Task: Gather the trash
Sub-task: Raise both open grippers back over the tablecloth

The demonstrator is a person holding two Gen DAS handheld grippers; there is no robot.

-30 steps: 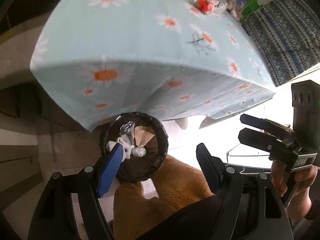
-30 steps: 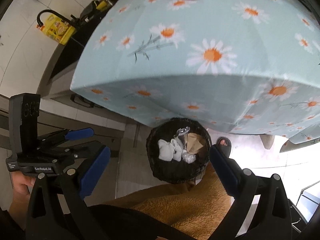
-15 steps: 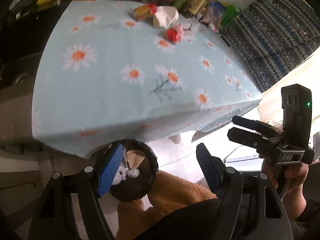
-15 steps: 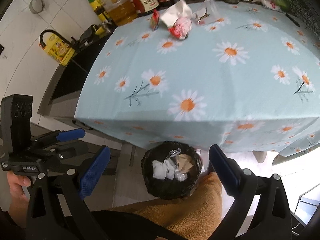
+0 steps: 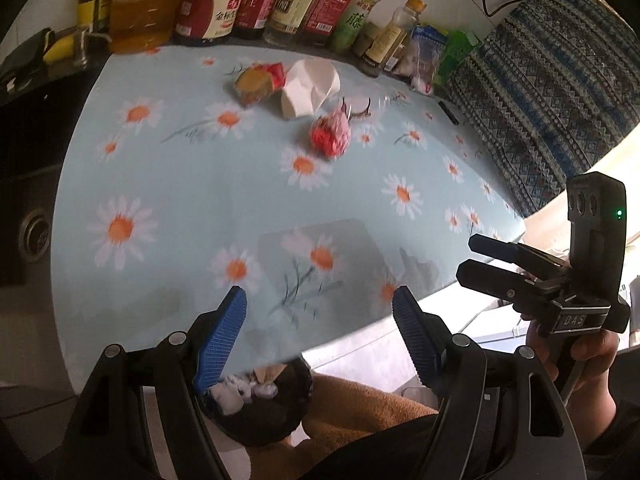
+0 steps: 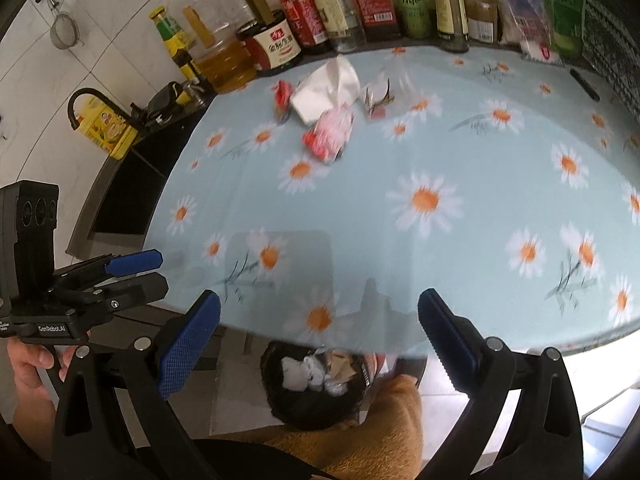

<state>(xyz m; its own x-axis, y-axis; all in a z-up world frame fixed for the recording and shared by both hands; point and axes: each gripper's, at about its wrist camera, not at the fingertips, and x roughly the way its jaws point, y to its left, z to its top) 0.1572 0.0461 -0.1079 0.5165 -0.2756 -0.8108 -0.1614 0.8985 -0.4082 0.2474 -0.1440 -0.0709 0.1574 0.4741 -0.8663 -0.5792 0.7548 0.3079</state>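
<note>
Left claw [image 5: 320,336] and right claw [image 6: 320,336] hover agape above the table's near edge [image 6: 480,344].

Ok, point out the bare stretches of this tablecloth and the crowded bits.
Bare: the near half of the daisy tablecloth, from the red wrapper to the near edge, and the right side toward the black pen. Crowded: the white tissue cluster and the bottle row behind it.

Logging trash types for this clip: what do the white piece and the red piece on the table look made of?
White piece: likely matte paper or tissue, with folds and soft creases. Red piece: probably thin glossy plastic wrapper, crumpled, though blur leaves it uncertain.
</note>
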